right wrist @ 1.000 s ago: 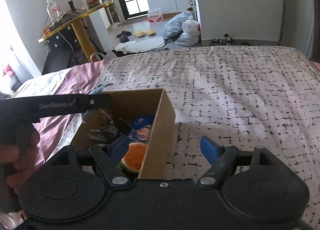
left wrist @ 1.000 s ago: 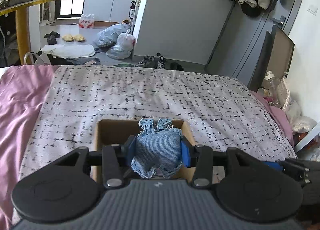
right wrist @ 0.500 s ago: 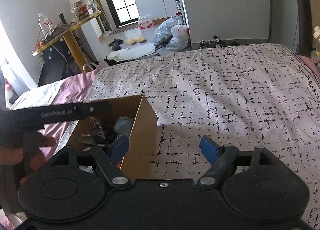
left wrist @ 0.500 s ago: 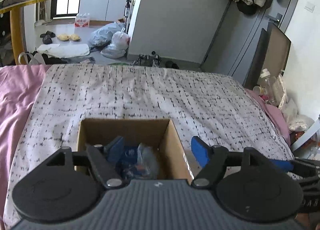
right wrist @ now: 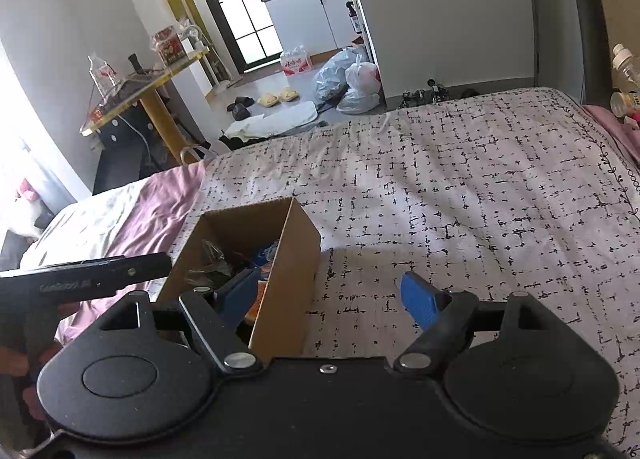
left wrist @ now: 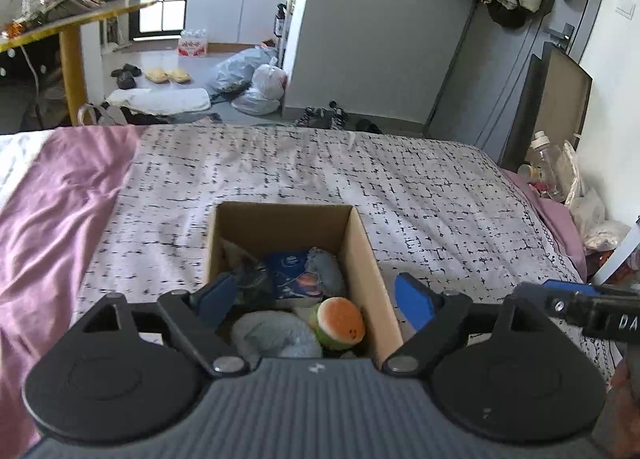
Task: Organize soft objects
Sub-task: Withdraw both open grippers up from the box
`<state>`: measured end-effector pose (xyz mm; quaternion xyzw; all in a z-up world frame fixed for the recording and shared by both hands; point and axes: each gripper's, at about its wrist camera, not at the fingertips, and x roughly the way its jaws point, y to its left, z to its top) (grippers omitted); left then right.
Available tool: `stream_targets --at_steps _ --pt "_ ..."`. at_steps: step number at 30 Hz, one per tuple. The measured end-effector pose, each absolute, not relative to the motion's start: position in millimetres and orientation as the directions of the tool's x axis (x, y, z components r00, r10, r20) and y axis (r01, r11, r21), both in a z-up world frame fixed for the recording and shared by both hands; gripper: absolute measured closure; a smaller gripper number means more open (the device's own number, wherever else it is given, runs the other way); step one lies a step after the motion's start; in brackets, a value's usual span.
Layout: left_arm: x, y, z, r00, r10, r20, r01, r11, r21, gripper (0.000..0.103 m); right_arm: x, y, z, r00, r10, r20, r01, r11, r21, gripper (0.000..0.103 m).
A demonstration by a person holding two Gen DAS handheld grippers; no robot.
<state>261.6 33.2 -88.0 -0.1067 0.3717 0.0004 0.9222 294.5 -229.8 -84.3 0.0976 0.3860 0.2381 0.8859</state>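
Observation:
A cardboard box (left wrist: 362, 243) stands on the patterned bedspread (left wrist: 420, 195). In it lie a denim toy (left wrist: 325, 264), a blue packet (left wrist: 291, 273), a watermelon plush (left wrist: 340, 324) and a grey soft bundle (left wrist: 272, 335). My left gripper (left wrist: 314, 297) hangs over the box's near end. Its jaws are opening and nothing is between the blue pads (left wrist: 412, 299). My right gripper (right wrist: 328, 293) stands open above the box's right wall (right wrist: 286, 259), holding nothing. The box (right wrist: 240, 227) hides most of its contents in the right wrist view.
A pink sheet (left wrist: 52, 211) covers the left of the bed. Past the far edge the floor holds plastic bags (left wrist: 256, 79), slippers and shoes. A yellow table (right wrist: 152, 87) stands at the left. Bottles and bags (left wrist: 560, 175) crowd the bed's right side.
My left gripper let go of the denim toy, which now lies in the box, and its jaws spread wide. Both grippers drew back and up from the box.

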Motion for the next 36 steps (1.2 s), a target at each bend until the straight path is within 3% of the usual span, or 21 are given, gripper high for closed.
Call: stream_targets --at_steps 7,16,23,36 --pt "234 37 -67 0.742 -0.049 -0.668 -0.109 0.975 -0.193 0.006 280 -242 -68 0.603 0.521 -0.604 -0.36 0.854 0.376 0.022" --pt "205 39 -49 0.749 -0.005 -0.663 -0.133 0.978 -0.158 0.001 261 -258 -50 0.632 0.53 -0.566 -0.391 0.848 0.358 0.006" --pt "183 38 -31 0.751 0.022 -0.66 -0.142 0.981 -0.129 0.0 250 -273 -40 0.62 0.553 -0.556 -0.412 0.833 0.37 0.0" --pt "136 27 1 0.77 0.05 -0.636 -0.126 0.989 -0.076 0.0 222 -309 -21 0.594 0.621 -0.511 -0.471 0.784 0.405 0.0"
